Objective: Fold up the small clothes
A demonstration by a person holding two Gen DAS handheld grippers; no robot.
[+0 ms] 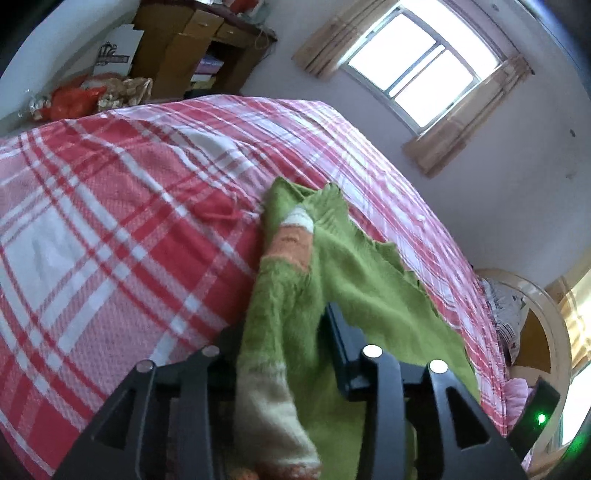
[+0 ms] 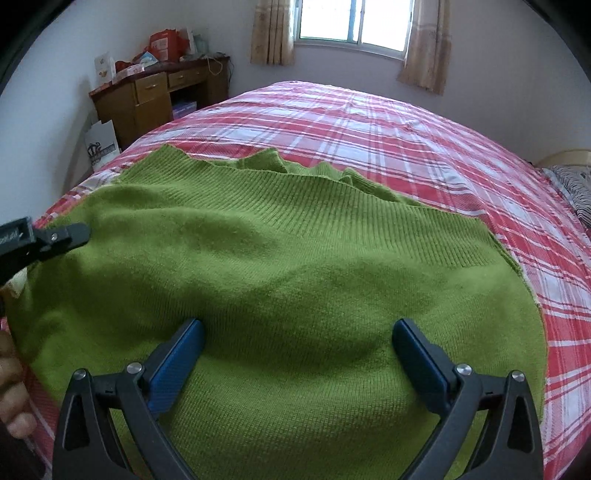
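On the red-and-white plaid bedspread (image 2: 424, 140) my green knit sweater (image 2: 280, 266) lies spread flat, its ribbed hem toward the window (image 2: 354, 22) and its body running back under my right gripper (image 2: 297, 338). That gripper hangs just above the cloth with its blue-padded fingers (image 2: 181, 362) spread wide, one on each side of the sweater's middle, and nothing sits between them. At the left edge of that view the left gripper (image 2: 55, 236) reaches in over the sweater's side.

From the left wrist, my left gripper (image 1: 284, 332) is pinching a bunched fold of the sweater (image 1: 369, 280): a fuzzy sleeve (image 1: 280, 295) with orange and cream bands rises between the two fingers, and it looks lifted off the bedspread (image 1: 110, 229). Only the right-hand finger (image 1: 343, 343) shows its dark pad; the other is largely hidden behind the sleeve. The rest of the garment trails down and to the right onto the bed.

A wooden desk (image 2: 155, 96) stands against the far wall, well apart from the sweater.
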